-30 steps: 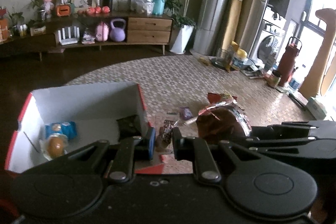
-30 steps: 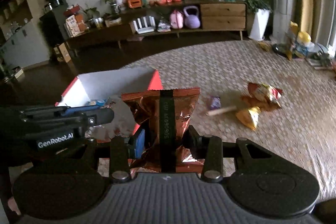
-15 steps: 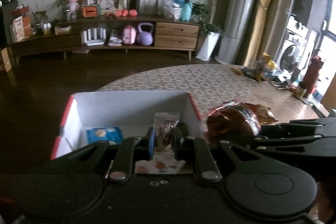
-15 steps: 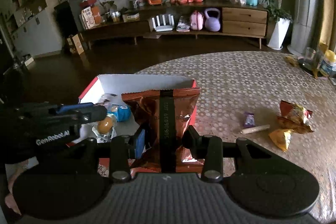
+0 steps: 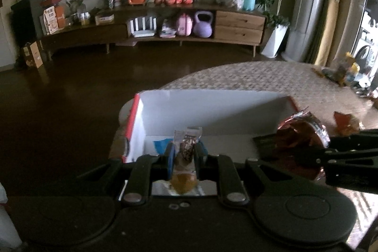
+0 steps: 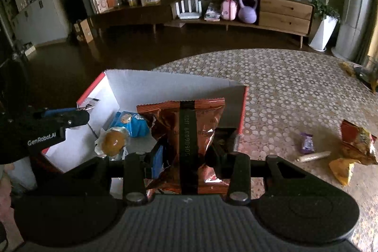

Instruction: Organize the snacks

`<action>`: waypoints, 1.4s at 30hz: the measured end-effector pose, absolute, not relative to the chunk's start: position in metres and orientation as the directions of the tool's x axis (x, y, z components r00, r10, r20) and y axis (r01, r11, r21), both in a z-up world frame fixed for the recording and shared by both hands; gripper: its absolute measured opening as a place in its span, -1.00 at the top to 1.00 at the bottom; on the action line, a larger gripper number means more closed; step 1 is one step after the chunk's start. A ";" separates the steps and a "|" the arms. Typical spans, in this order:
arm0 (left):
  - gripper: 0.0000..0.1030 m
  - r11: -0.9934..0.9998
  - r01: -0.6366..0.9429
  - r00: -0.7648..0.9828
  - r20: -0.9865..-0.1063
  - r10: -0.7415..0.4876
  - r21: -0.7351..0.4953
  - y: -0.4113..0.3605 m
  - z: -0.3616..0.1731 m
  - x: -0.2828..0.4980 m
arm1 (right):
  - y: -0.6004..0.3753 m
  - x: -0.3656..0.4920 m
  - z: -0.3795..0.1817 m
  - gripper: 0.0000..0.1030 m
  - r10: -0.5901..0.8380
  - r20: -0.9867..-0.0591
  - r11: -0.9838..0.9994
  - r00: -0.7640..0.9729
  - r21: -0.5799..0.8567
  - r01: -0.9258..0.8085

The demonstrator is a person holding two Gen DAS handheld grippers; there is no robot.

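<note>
At frame centre, both tools now hang over the box, where a second ago they were beside it: left tool clamping a small packet, right tool a chip bag, ready to drop.

The left gripper is black, with blue pads, silver screws and round housings. The right gripper matches, above a ribbed grey body. The left one bears white "GenRobot.AI" lettering.

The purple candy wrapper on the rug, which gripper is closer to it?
Right. The right gripper, holding the orange chip bag, is at the box's wrapper-side edge; the purple wrapper lies just beyond. The left gripper is at the far side.
</note>
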State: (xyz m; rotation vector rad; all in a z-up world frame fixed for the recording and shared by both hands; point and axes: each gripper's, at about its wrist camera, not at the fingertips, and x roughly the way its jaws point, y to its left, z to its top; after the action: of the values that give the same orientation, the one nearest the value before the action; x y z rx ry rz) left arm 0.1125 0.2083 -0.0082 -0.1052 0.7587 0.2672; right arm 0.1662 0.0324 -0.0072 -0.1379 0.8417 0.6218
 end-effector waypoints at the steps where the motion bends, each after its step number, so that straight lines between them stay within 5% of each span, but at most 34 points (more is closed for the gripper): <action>1: 0.73 0.960 -0.279 0.687 -0.696 0.209 0.013 0.210 -0.011 0.115 | 0.035 0.167 -0.010 0.22 0.460 -0.736 0.813 0.497 0.123 -0.570; 25: 0.65 0.957 -0.286 0.594 -0.773 0.224 0.057 0.221 -0.052 0.125 | 0.068 0.169 -0.053 0.20 0.409 -0.813 0.802 0.413 0.105 -0.588; 33: 0.38 0.950 -0.309 0.600 -0.764 0.236 0.051 0.218 -0.041 0.118 | 0.060 0.156 -0.041 -0.10 0.443 -0.790 0.793 0.424 0.124 -0.597; 36: -0.13 0.946 -0.320 0.613 -0.751 0.246 0.049 0.216 -0.035 0.113 | 0.056 0.151 -0.034 -0.26 0.451 -0.781 0.793 0.433 0.127 -0.596; 42: -0.35 0.946 -0.320 0.641 -0.725 0.254 0.049 0.209 -0.019 0.103 | 0.044 0.141 -0.016 -0.39 0.461 -0.759 0.799 0.460 0.129 -0.588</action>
State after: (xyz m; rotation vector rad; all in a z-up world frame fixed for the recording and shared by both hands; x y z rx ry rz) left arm 0.1029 0.2090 -0.0189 -0.0869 0.8122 0.3274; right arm 0.1412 0.0437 -0.0160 -0.1596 0.8813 0.6485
